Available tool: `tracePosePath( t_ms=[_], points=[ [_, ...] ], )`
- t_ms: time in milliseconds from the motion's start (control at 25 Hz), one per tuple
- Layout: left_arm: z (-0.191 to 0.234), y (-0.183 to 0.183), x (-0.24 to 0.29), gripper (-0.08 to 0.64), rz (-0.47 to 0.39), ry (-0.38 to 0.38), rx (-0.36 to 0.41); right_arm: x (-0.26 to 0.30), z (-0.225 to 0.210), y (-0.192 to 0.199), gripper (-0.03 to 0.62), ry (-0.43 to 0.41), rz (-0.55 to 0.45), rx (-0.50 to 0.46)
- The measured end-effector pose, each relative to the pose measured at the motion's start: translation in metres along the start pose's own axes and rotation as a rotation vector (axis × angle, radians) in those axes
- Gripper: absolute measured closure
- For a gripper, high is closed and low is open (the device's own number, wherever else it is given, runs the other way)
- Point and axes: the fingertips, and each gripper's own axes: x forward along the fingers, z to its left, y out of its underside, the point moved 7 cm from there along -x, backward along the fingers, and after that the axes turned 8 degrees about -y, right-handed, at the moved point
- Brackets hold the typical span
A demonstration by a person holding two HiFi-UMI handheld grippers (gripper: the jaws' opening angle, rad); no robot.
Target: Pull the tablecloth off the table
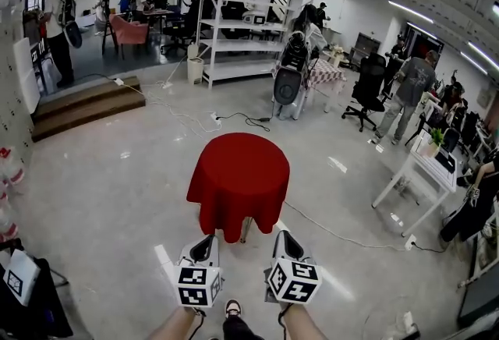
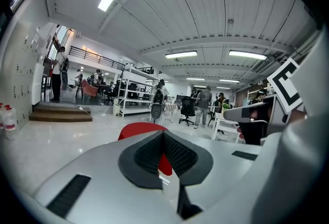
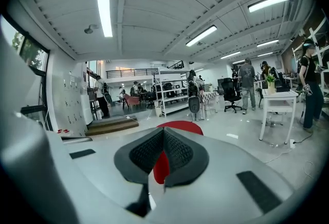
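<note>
A red tablecloth (image 1: 238, 184) drapes over a small round table in the middle of the floor, hanging down its sides. My left gripper (image 1: 206, 242) and right gripper (image 1: 282, 237) hover side by side just short of the cloth's near edge, apart from it. Both are shut with nothing between the pads. The left gripper view shows the red tablecloth (image 2: 139, 130) ahead beyond the closed jaws of the left gripper (image 2: 163, 133). Past the closed tips of the right gripper (image 3: 163, 131), the right gripper view shows the same tablecloth (image 3: 180, 126).
A white desk (image 1: 417, 175) stands at the right with a cable (image 1: 343, 235) running across the floor toward it. Metal shelving (image 1: 234, 26) and a wooden step platform (image 1: 86, 103) sit farther back. People stand around the room's far side.
</note>
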Motion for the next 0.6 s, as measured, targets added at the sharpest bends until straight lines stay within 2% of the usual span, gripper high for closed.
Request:
tracePosePath(
  t_ms=[600],
  points=[
    [0.001,-0.029,0.092,0.545,-0.007,-0.018,-0.002,0.088,-0.036,-0.035,0.568,-0.027,-0.006,-0.003]
  ],
)
